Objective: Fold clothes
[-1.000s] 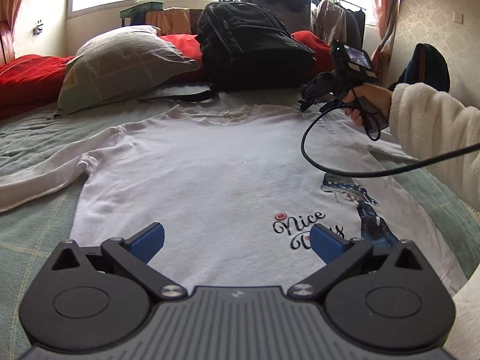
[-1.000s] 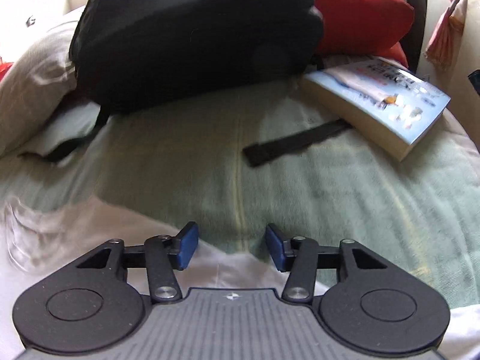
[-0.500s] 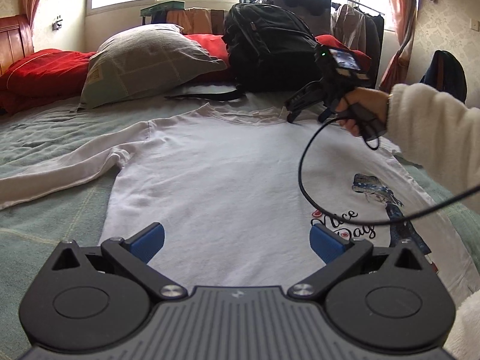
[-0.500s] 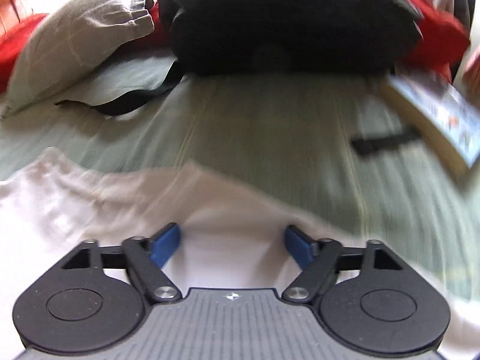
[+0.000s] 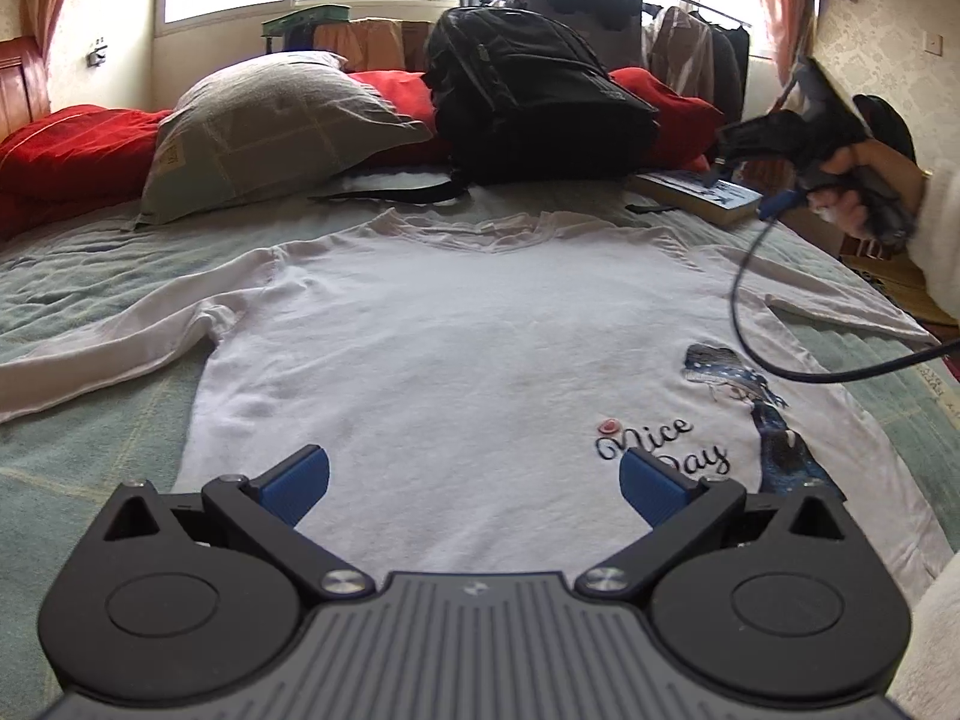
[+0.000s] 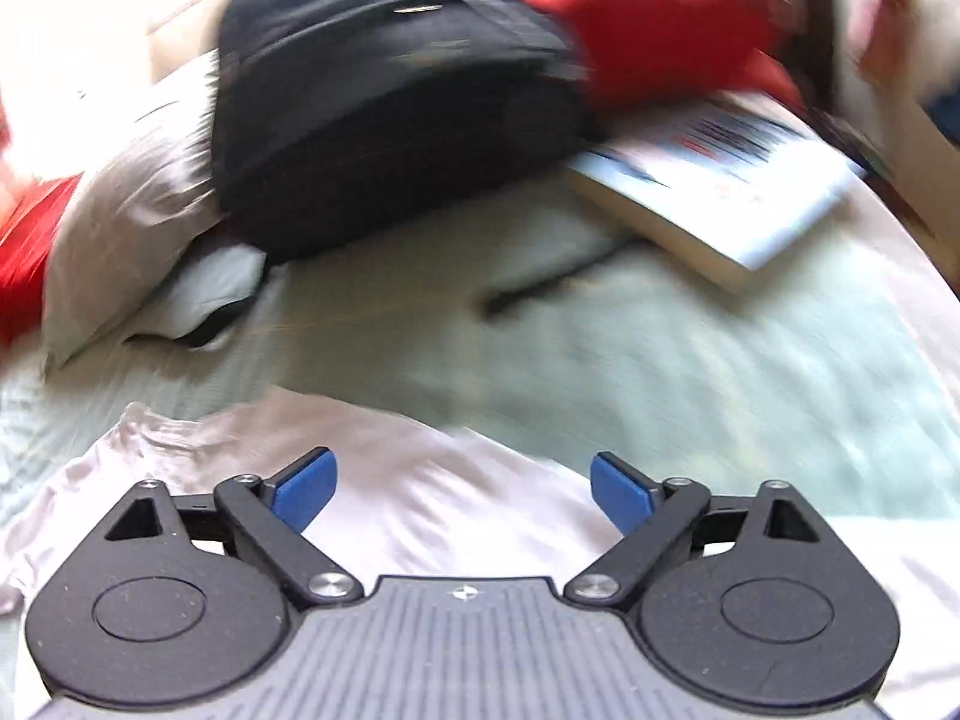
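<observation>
In the left wrist view, a white long-sleeved cotton shirt with a "Nice Day" print [image 5: 456, 360] is seen spread face up on a pale green bedspread [image 5: 90, 456], both sleeves drawn out to the sides; it appears to have been flattened this way so that clean folds can be made. The left gripper [image 5: 474, 477] is held low over the hem, its blue-padded fingers [image 5: 297, 483] spread wide with nothing between them, probably in readiness for the lower edge. At the far right, the right gripper [image 5: 741, 171] is carried in a hand [image 5: 864, 186] above the bed near the shirt's right shoulder, clear of the cloth. A black fabric backpack [image 5: 534, 102] is propped against red cushions [image 5: 66, 150] beyond the collar, beside a grey patterned pillow [image 5: 270, 126]. The backpack looks shut, and its contents cannot be told. A thick paperback book with a blue and white cover [image 5: 696, 195] lies just beside it.

In the right wrist view, which is blurred by motion, the right gripper [image 6: 462, 492] is shown with its jaws opening, already wide, and no cloth is caught between the pads. The shirt's shoulder [image 6: 420, 480] lies beneath them, the bedspread [image 6: 660, 360] beyond. The backpack [image 6: 390, 96] and book [image 6: 720, 192] are seen past it. No folding is judged to have been started.
</observation>
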### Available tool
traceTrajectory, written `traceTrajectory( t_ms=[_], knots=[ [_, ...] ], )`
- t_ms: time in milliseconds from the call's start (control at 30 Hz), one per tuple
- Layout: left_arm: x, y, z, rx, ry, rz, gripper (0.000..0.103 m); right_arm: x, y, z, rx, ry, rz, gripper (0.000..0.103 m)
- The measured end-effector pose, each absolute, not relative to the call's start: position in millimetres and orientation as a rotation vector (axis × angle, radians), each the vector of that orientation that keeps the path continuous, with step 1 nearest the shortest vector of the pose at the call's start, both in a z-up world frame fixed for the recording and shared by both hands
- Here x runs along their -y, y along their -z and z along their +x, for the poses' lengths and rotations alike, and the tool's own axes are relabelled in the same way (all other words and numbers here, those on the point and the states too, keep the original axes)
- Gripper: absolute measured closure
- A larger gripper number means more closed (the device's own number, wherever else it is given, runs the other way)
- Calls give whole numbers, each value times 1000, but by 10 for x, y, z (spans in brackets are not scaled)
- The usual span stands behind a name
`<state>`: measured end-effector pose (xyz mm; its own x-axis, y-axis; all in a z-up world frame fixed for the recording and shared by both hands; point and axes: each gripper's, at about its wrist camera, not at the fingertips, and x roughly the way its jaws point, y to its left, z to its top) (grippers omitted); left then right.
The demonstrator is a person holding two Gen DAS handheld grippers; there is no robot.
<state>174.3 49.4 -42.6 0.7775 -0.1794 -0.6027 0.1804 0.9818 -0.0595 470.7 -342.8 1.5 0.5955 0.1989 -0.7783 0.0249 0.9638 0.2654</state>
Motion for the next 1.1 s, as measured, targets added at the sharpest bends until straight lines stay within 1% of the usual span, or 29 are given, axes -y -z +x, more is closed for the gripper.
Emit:
traceTrajectory(
  t_ms=[100,233,300,333,367,667,900,1100],
  knots=[
    [-414,440,1748,-658,217,13,1,3861,126,4467,-987,3,330,6],
    [-328,429,1726,-664,228,36,1,4148,536,4370,-1072,177,317,6],
    [-307,405,1706,-662,221,44,1,4203,710,4401,-1051,254,251,5],
    [-300,391,1693,-659,215,49,1,4224,763,4417,-1020,274,221,0],
    [-302,378,1682,-656,211,50,1,4244,803,4441,-994,294,206,0],
    [-273,331,1632,-644,208,62,1,4535,684,4687,-930,413,249,0],
    [-228,356,1648,-652,225,67,1,4216,462,4470,-892,301,170,0],
    [-227,352,1598,-646,224,78,1,4389,764,4430,-933,337,164,0]
  ],
)
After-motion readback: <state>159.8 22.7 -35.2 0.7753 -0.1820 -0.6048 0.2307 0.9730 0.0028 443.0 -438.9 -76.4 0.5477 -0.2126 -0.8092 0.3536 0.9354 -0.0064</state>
